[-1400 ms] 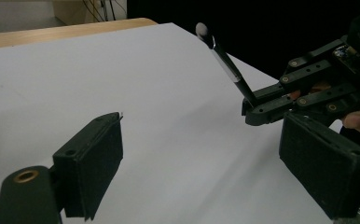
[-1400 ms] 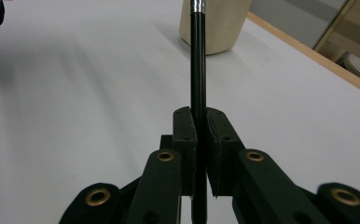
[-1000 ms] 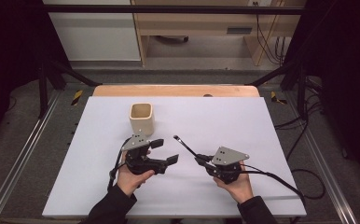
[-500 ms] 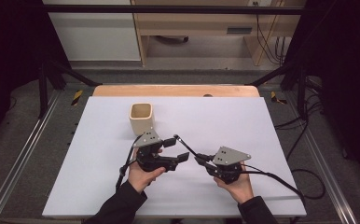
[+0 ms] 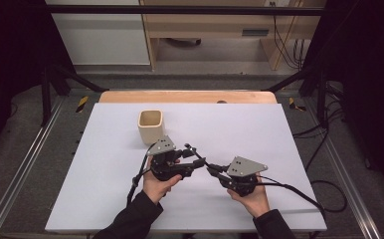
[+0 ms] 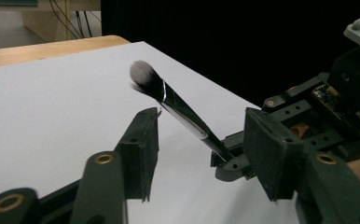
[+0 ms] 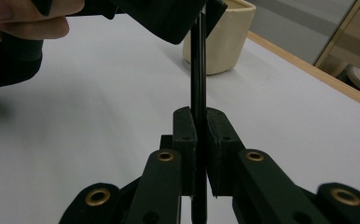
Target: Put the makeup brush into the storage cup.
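Around grippers, white table bare; cup near. Right gripper clamps brush; left gripper closing around it, seemingly not touching.

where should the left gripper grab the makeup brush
On the bare black handle of the makeup brush, between the ferrule and the right gripper clamping its tail. The left gripper, jaws just closing, already straddles it; pinch across the thin shaft, clear of the bristles.

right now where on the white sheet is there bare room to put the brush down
Bare white sheet lies right of the cream cup up to the wooden edge, and along the far left below the cup. The near middle is crowded: the left gripper and right gripper meet around the makeup brush.
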Tool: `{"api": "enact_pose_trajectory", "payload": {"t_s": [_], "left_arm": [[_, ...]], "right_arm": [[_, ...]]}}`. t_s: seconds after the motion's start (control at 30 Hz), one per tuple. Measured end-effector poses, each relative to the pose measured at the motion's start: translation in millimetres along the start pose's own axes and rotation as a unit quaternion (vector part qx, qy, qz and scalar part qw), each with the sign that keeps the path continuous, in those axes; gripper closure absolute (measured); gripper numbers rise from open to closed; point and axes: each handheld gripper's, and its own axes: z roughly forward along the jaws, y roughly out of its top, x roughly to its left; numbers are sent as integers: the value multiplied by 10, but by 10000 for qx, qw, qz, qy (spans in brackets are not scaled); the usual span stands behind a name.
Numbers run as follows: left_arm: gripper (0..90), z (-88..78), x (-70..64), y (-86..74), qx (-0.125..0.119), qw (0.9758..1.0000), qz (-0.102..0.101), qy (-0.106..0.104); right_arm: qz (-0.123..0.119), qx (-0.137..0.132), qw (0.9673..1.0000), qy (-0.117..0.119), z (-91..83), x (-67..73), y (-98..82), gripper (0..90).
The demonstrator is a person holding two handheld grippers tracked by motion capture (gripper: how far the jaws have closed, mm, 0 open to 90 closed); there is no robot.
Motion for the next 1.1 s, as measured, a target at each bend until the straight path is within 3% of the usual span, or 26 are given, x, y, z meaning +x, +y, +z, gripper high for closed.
{"api": "enact_pose_trajectory", "payload": {"t_s": [0.53,0.8,1.1], "left_arm": [[703,5,-26,-6,-134,9999,-37,-18],[743,-5,-33,-9,-189,9997,-103,-78],[792,-14,-84,-6,-213,9997,-13,-145]], "right_arm": [[42,-170,9998,53,14,30,7,834],[59,-182,9998,60,28,38,0,833],[14,-178,9998,85,48,52,-5,830]]}}
